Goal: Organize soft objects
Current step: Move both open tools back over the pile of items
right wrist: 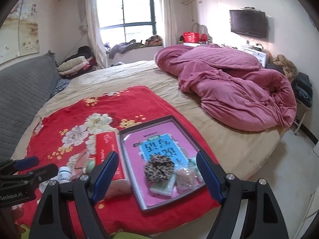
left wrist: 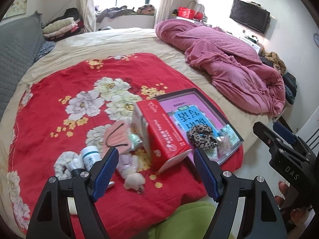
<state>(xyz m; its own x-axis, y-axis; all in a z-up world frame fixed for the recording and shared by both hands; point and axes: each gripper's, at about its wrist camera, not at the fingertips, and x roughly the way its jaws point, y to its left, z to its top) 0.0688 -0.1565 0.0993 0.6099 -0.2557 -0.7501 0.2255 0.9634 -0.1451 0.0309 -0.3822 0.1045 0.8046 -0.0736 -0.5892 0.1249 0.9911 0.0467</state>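
A dark-framed tray with a pink and blue book in it lies on the red floral blanket. A leopard scrunchie and small packets lie in the tray. Left of it stands a red tissue box. By the box lie a pink face mask, a small plush toy, a white scrunchie and a white bottle. My left gripper is open and empty above the plush toy. My right gripper is open and empty over the tray.
A bunched pink quilt fills the bed's far right. A grey padded headboard is at the left. Folded bedding is stacked beyond. Green fabric is under my left gripper. The floor lies right of the bed.
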